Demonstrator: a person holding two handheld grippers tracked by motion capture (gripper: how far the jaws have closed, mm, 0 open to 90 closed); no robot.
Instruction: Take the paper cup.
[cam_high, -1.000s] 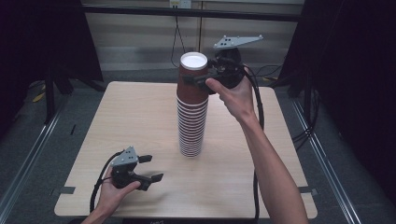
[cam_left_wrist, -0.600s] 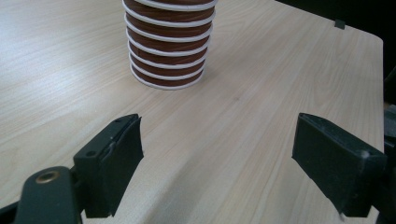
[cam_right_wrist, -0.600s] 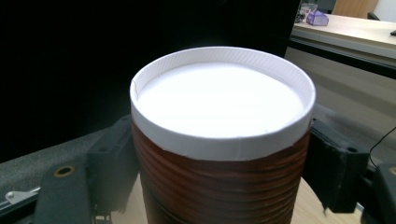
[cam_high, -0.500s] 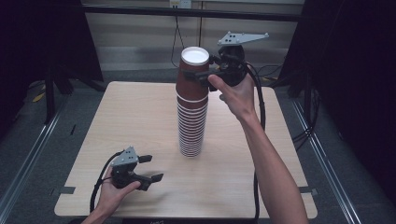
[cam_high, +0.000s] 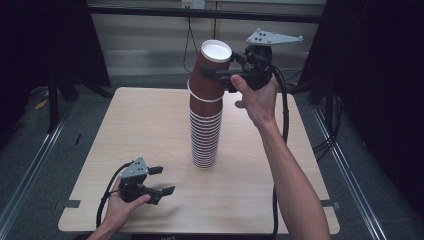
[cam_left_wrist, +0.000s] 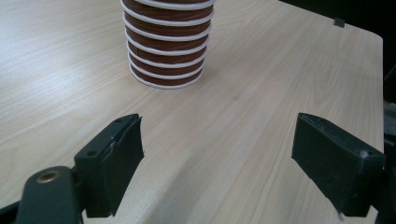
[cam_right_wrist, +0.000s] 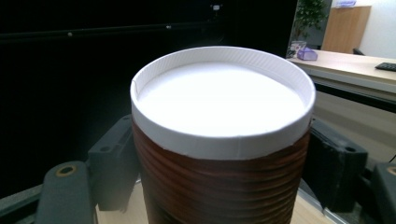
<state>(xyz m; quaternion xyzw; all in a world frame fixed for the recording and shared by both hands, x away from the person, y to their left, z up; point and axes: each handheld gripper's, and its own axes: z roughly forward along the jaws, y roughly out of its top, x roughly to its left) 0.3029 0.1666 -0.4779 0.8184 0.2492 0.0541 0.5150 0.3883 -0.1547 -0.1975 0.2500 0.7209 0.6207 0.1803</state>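
right claw (cam_high: 220, 77) is clamping the top cup (cam_high: 212, 75), tilted, rim partly over the brown cup stack (cam_high: 205, 135) standing mid surface (cam_high: 145, 125); left claw (cam_high: 162, 181) is sitting open and empty near the front edge

My right gripper (cam_high: 220, 80) clasps the top cup (cam_high: 212, 72) above the stack (cam_high: 205, 135) mid-table (cam_high: 150, 125); my left gripper (cam_high: 159, 180) sits near-left.

No readable text, label, brand, number or sign appears on anything in these views; every visible surface is unmarked.
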